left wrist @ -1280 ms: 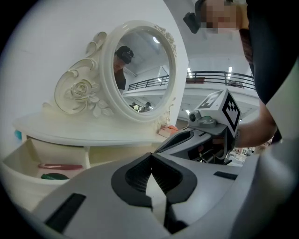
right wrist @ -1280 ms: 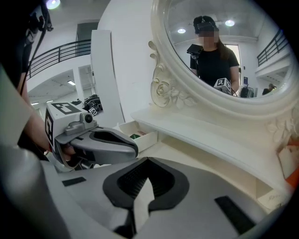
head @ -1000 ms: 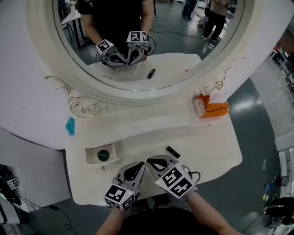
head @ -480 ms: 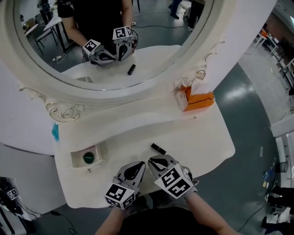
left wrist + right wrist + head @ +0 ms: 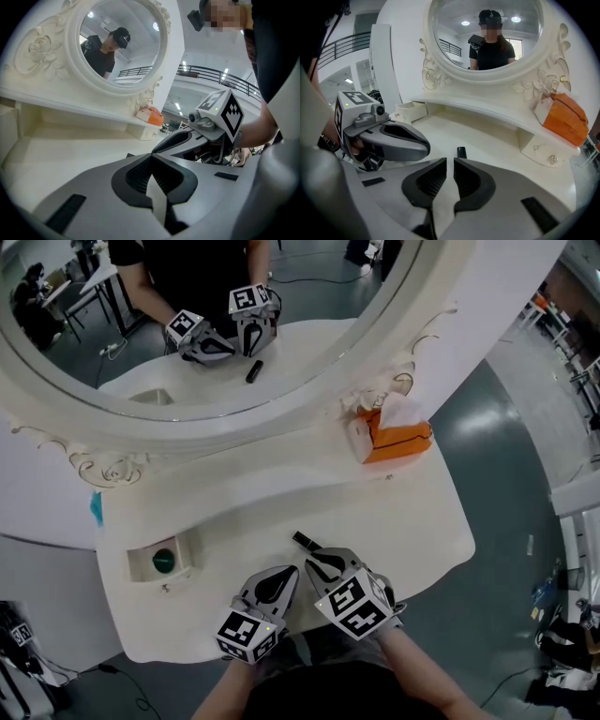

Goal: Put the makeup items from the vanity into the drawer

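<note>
Jaws of the right hand-held gripper [image 5: 450,161] and the left hand-held gripper [image 5: 151,157] are clenched on nothing, both low at the front edge of the surface [image 5: 281,493], probably ready for a pick. The black makeup tube [image 5: 302,541] lies just ahead of the right one, and the open drawer [image 5: 141,554] waits further left.

No word, number or brand name can be read anywhere. The only printed signs are black-and-white square code patterns. One set is on the left marker cube [image 5: 246,635], on the left claw [image 5: 284,574]. The other is on the right marker cube [image 5: 354,604], on the right claw [image 5: 317,561]. Both are at the front edge of the white tabletop [image 5: 403,521]. The patterns carry no letters.
</note>
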Demonstrator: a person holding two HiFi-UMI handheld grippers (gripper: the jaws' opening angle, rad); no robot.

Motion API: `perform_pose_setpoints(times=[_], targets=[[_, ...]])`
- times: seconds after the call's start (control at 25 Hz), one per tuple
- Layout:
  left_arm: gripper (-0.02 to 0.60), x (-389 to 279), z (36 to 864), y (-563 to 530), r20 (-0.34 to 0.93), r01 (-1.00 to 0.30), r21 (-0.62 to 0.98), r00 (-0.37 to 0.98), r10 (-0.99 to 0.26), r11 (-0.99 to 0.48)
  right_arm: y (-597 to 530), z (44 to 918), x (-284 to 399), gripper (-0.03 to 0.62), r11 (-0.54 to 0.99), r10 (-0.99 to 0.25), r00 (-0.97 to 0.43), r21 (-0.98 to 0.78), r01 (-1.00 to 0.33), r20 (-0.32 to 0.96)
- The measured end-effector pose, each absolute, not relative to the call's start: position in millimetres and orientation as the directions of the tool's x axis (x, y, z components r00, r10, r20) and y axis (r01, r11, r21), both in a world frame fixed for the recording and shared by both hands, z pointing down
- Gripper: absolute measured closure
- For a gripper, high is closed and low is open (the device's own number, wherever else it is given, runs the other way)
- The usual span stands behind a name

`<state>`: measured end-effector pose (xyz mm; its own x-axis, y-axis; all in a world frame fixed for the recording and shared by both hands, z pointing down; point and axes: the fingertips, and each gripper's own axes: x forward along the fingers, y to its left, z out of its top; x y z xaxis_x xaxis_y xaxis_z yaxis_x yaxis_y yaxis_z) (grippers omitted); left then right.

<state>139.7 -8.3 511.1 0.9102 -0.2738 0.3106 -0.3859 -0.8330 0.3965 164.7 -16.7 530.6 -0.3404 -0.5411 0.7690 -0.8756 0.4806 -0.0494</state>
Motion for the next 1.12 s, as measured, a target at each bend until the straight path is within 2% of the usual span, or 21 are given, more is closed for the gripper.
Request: perform_pose_setpoints(times=[0.12,0.2,0.68,1.12], targets=[[0.568,142,516,-10,0.320,-0.398,0.397,0.905,-0.281,-0.827,-20,537,170,0.505,0.487,-0.528,-0.341,-0.051,-0.872,0.778],[0.568,144,516,-12,0.322,-0.402,0.392,0.902,-0.286,-0.827,-24,541,173,0.496,0.491,-0.522,-0.340,-0.051,-0.870,0.782],[0.568,145,516,-20,0.330,-0.431,0.388,0.890,-0.314,-0.815,-34,564,181,0.487,0.510,-0.462,-0.328,-0.055,-0.858,0.824],[0.568,136,514,-26,0.327,-0.445,0.383,0.885,-0.331,-0.810,-37,565,176,0.490,0.501,-0.461,-0.327,-0.062,-0.863,0.825]])
